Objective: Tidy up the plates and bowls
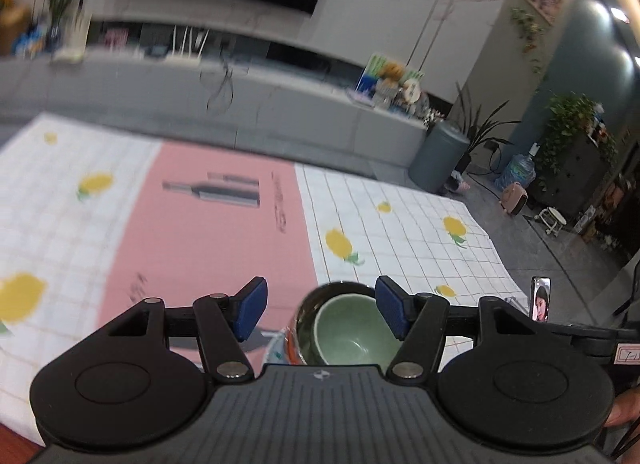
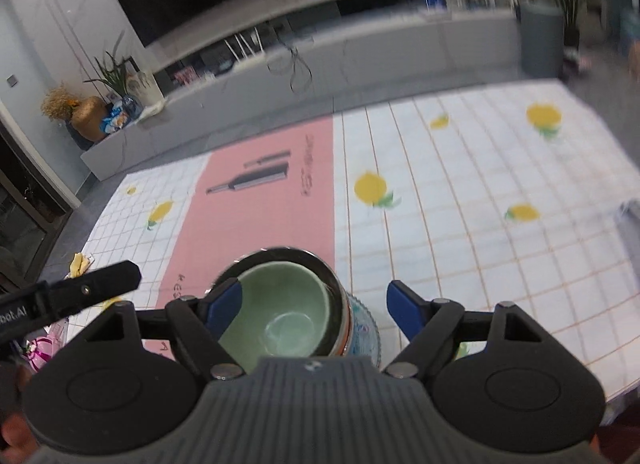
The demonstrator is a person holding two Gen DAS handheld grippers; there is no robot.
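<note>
A pale green bowl sits nested inside a darker shiny bowl with an orange band. The stack rests on a patterned plate on the tablecloth. My left gripper is open, its blue pads either side of the stack's near rim, holding nothing. My right gripper is open above the stack, its left pad in front of the green bowl's rim. Whether it touches the bowl I cannot tell.
The table has a white checked lemon-print cloth with a pink mat in the middle. The left gripper's body shows at left. A phone stands at the table's right edge. A grey cabinet lies beyond.
</note>
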